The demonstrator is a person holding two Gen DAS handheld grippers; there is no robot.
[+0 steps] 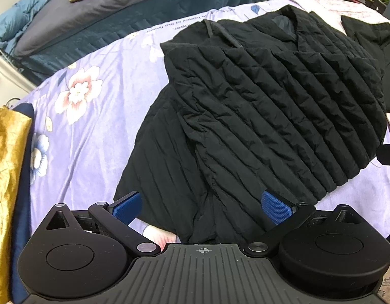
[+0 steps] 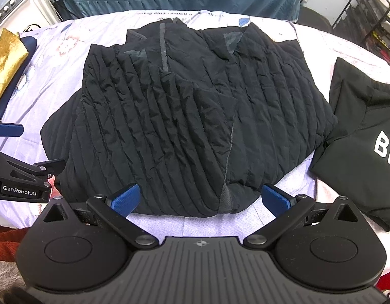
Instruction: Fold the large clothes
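Note:
A black quilted jacket [image 1: 258, 106] [image 2: 190, 116] lies partly folded on the lilac flowered sheet [image 1: 93, 126] [image 2: 55, 81], its sleeves laid across its front. My left gripper [image 1: 201, 209] is open at the jacket's near hem, its blue pads [image 1: 126, 207] wide apart and holding nothing. Over the near hem my right gripper [image 2: 201, 200] is open too, with its blue pads [image 2: 275, 200] on either side of the cloth edge. The left gripper [image 2: 10, 129] also shows at the left edge of the right wrist view, open beside the jacket.
A folded black garment with white letters [image 2: 367, 136] lies to the jacket's right. Gold cloth [image 1: 7, 177] [image 2: 7, 53] on dark blue fabric sits at the left. A second bed with teal and grey covers [image 1: 106, 17] stands behind. A wire rack [image 2: 365, 12] is at the far right.

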